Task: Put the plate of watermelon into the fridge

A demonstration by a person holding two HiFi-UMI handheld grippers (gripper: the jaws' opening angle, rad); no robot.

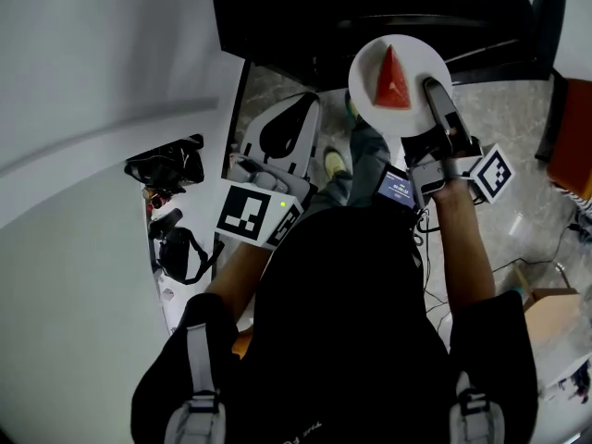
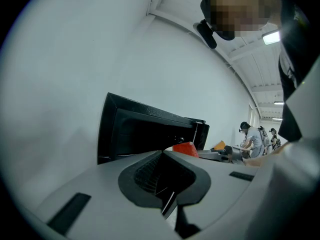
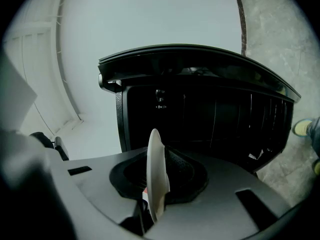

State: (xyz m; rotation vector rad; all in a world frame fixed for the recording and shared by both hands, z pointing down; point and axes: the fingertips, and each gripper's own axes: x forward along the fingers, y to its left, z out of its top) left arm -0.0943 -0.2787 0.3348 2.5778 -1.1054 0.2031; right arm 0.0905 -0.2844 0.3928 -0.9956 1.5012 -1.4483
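The right gripper's [image 1: 435,95] fingers are clenched on the rim of a plate [image 1: 375,58]. It is smooth, white and round, and in the right gripper view it shows only as a thin pale edge [image 3: 155,159] standing between ribbed dark pads. One wedge of watermelon [image 1: 392,81] lies on it, red and triangular, with its point towards the fridge. The plate is held level in the air, just in front of the fridge and above the floor.

The left gripper's [image 1: 310,102] fingers are closed tip to tip with nothing between them. Their grey shells curve around a dark, almond-shaped hollow [image 2: 162,153]. Over their tips, a red corner of the wedge [image 2: 186,149] just peeps into view.

Each gripper carries one cube with black-and-white square markers, so two in all: the left [image 1: 250,213] and the right [image 1: 493,174].

The fridge [image 3: 200,114] is a matte black box with a thick frame. Its inside is so dark that I can make out only faint upright lines on the right side. In the head view its top is cut off by the picture's edge [image 1: 305,17].

The floor [image 1: 499,109] is grey, mottled stone. One pale green shoe [image 1: 335,163] shows past the person's dark clothing, which hides most of both arms. To the left, a tangle of black gear [image 1: 166,169] lies against a white surface, and I cannot tell what it is.
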